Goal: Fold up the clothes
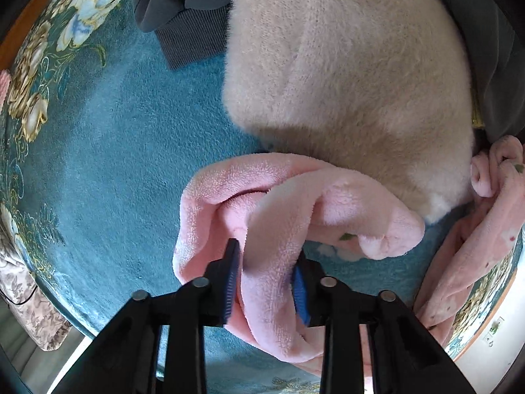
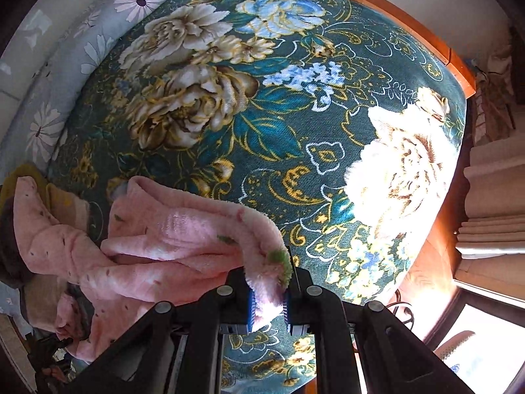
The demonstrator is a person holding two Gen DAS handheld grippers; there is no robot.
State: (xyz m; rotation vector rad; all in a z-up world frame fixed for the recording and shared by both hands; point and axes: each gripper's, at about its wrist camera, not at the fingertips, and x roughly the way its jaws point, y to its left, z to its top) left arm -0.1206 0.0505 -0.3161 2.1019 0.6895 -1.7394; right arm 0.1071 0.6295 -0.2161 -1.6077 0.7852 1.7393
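Pink fleece garment (image 1: 328, 203) is pinched in both left gripper (image 1: 265, 279) and right gripper (image 2: 268, 295); no writing visible.

No readable text, label, brand or number shows in either view — only floral patterns, no lettering.

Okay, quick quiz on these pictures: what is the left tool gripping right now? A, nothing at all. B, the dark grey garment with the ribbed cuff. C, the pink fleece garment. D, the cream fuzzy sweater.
C: in the left wrist view, the left tool has its blue-padded fingers closed on a fold of the pink fleece garment, while the cream sweater lies beyond it, ungripped.
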